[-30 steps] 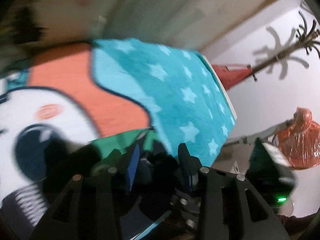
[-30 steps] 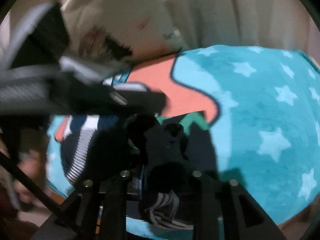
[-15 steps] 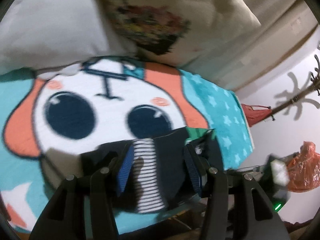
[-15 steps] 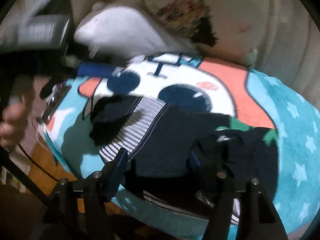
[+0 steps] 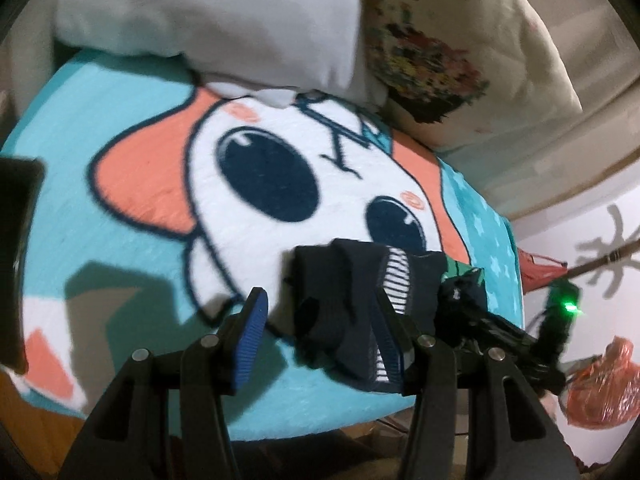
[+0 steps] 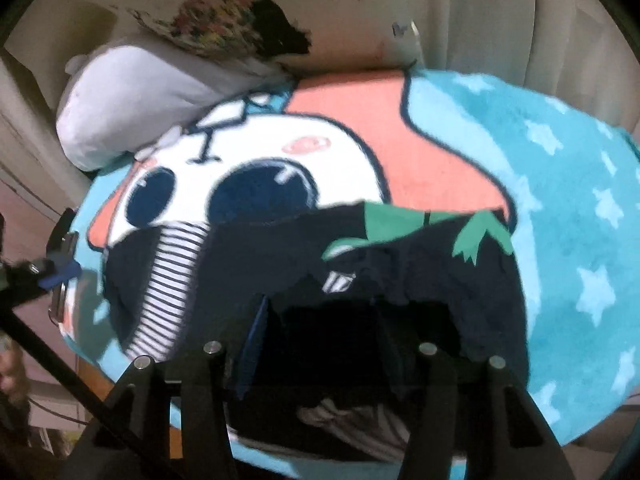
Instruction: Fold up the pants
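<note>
Pants (image 6: pixel 280 280), navy with striped trim, lie bunched, unfolded, at 6 o'clock on cartoon blanket (image 6: pixel 560 160); left gripper (image 5: pixel 320 320) and right gripper (image 6: pixel 320 332) half-open, holding nothing, right jaws just narrowing slightly.

A cartoon-face blanket (image 5: pixel 120 208) (teal, starred) lies below a white pillow (image 5: pixel 208 16) and floral pillow (image 6: pixel 224 20).
</note>
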{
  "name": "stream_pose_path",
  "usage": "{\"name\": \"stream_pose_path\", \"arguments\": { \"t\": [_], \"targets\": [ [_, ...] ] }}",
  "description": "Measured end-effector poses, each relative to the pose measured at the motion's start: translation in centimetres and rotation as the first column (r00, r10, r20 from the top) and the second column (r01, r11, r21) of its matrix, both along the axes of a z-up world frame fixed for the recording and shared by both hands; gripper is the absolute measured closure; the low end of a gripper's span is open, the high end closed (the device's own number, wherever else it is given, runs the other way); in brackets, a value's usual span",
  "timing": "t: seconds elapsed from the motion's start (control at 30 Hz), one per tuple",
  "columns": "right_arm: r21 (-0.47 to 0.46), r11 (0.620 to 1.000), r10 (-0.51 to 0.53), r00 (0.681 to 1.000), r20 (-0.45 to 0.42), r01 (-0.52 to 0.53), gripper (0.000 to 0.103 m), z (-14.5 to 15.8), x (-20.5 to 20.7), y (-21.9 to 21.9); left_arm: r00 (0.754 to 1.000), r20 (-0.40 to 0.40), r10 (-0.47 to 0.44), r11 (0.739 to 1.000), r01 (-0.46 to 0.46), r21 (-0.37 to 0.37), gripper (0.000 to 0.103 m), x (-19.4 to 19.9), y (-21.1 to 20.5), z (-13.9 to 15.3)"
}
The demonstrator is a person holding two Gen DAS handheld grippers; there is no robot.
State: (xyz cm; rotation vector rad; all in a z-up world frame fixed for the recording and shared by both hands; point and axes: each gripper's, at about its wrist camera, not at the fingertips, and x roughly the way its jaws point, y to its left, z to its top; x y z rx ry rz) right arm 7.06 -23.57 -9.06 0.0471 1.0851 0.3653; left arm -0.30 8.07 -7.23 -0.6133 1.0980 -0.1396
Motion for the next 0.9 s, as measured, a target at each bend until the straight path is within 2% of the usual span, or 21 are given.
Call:
{"name": "stream_pose_path", "arguments": {
  "t": [0.13,0.27,0.33,0.4,0.43,0.6,0.67,0.73,0.77,0.8,0.9],
  "targets": [
    [0.068,0.994,0.079,0.997,0.021,-0.080,0.034,2.5,0.1,3.0,0.997,-0.018,0.071,0.997,-0.071,-0.004,0.052,-1.5,1.5,-0.8],
    [0.109,0.971,0.220,0.975,-0.043,-0.214,0.034,2.2,0.8,9.5,0.993,-0.027,0.115,0.993,-0.115,0.009,0.052,-2.8,2.8,-1.2],
    [0.092,0.965,0.255,0.963,-0.090,-0.247,0.028,1.4,1.4,13.1,0.992,-0.030,0.125,0.992,-0.124,0.008,0.051,-3.3,3.1,-1.4],
    [0.038,0.963,0.268,0.956,-0.120,-0.265,0.026,0.4,2.0,15.8,0.990,-0.033,0.136,0.991,-0.136,-0.002,0.049,-4.1,3.5,-1.8],
    [-0.032,0.964,0.258,0.958,-0.129,-0.264,0.025,-0.5,2.5,17.4,0.989,-0.037,0.140,0.990,-0.141,-0.007,0.049,-4.4,3.6,-2.0],
    [-0.223,0.944,0.213,0.966,-0.145,-0.241,0.021,-3.5,3.1,21.0,0.990,-0.042,0.136,0.990,-0.137,-0.024,0.049,-5.6,3.4,-2.5],
    [-0.288,0.919,0.249,0.962,-0.107,-0.270,0.026,-3.9,2.3,21.9,0.991,-0.039,0.124,0.992,-0.125,-0.031,0.048,-5.8,3.2,-2.5],
    [-0.279,0.916,0.272,0.958,-0.089,-0.286,0.051,-3.6,1.8,21.7,0.993,-0.040,0.108,0.993,-0.109,-0.035,0.048,-5.7,3.0,-2.6],
    [-0.266,0.921,0.269,0.959,-0.088,-0.283,0.055,-3.3,1.8,21.4,0.995,-0.040,0.096,0.995,-0.098,-0.036,0.048,-5.5,2.8,-2.7],
    [-0.251,0.928,0.260,0.961,-0.091,-0.275,0.063,-3.1,1.9,21.0,0.996,-0.041,0.080,0.996,-0.082,-0.036,0.048,-5.2,2.4,-2.8],
    [-0.149,0.962,0.214,0.970,-0.117,-0.230,0.068,-2.4,2.7,18.7,0.999,-0.039,0.019,0.999,-0.021,-0.041,0.048,-4.0,1.2,-3.0]
  ]
}}
